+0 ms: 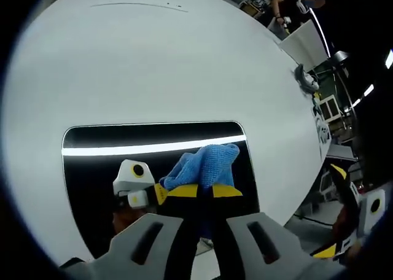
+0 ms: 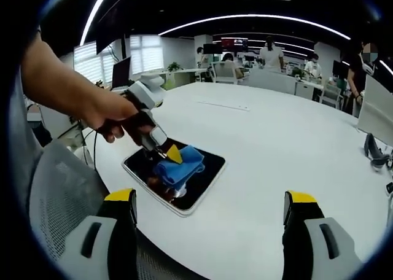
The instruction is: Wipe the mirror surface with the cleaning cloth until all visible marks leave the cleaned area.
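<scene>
Clearly the left gripper point(image 2: 164, 150), jaws clamped on the blue cleaning cloth point(image 2: 179, 165), presses it flat onto the mirror point(image 2: 206, 175) near the table's edge for wiping, while the right gripper point(image 2: 209, 215) hovers wide open, empty.

Cloth point(image 1: 206, 164) blue, fine woven texture. Mirror point(image 2: 206, 177) black glossy face with thin white rim, white light streak reflected across it. Table point(image 1: 153, 65) plain white. Left gripper point(image 1: 206, 191) and right gripper point(image 2: 210, 209) have grey jaws, yellow tips. Chair mesh point(image 2: 58, 188) grey.
</scene>
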{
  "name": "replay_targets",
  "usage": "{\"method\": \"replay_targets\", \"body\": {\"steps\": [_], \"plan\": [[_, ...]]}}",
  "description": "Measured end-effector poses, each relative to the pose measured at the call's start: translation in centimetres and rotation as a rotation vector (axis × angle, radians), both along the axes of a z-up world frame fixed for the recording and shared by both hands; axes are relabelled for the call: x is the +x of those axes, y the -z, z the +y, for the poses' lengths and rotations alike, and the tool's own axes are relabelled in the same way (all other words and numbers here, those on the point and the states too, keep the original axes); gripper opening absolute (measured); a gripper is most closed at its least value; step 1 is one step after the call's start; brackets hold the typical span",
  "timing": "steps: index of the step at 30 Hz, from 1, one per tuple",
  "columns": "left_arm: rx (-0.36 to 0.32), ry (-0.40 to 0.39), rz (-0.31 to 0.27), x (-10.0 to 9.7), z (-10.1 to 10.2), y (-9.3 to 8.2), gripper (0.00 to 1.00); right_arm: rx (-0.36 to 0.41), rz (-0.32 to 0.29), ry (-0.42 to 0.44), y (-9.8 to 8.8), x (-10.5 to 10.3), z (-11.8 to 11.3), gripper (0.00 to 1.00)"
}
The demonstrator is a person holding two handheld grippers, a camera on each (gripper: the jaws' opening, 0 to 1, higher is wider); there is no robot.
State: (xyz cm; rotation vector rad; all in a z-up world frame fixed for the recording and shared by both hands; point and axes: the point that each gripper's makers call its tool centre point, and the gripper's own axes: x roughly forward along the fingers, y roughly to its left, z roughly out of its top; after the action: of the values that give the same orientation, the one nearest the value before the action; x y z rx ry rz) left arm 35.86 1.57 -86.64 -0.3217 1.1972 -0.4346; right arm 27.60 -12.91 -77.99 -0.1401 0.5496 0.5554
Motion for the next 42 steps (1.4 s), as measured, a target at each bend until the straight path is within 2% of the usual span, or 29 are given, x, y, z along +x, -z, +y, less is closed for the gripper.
{"method": "replay_targets", "body": {"steps": [9, 16, 21, 42], "plan": [[-0.027, -0.048, 0.016, -0.1, 3.6, 0.0, 0.02, 0.016, 0.008, 0.014, 0.0, 0.0, 0.0, 0.99], [-0.021, -0.043, 0.008, -0.2, 5.3, 0.0, 0.02, 0.013, 0.010, 0.012, 0.0, 0.0, 0.0, 0.99], [-0.043, -0.073, 0.026, -0.2, 6.7, 0.0, 0.02, 0.012, 0.013, 0.011, 0.1, 0.0, 0.1, 0.99], [-0.016, -0.130, 0.024, -0.1, 12.0, 0.0, 0.02, 0.007, 0.012, 0.010, 0.2, 0.0, 0.0, 0.99]]}}
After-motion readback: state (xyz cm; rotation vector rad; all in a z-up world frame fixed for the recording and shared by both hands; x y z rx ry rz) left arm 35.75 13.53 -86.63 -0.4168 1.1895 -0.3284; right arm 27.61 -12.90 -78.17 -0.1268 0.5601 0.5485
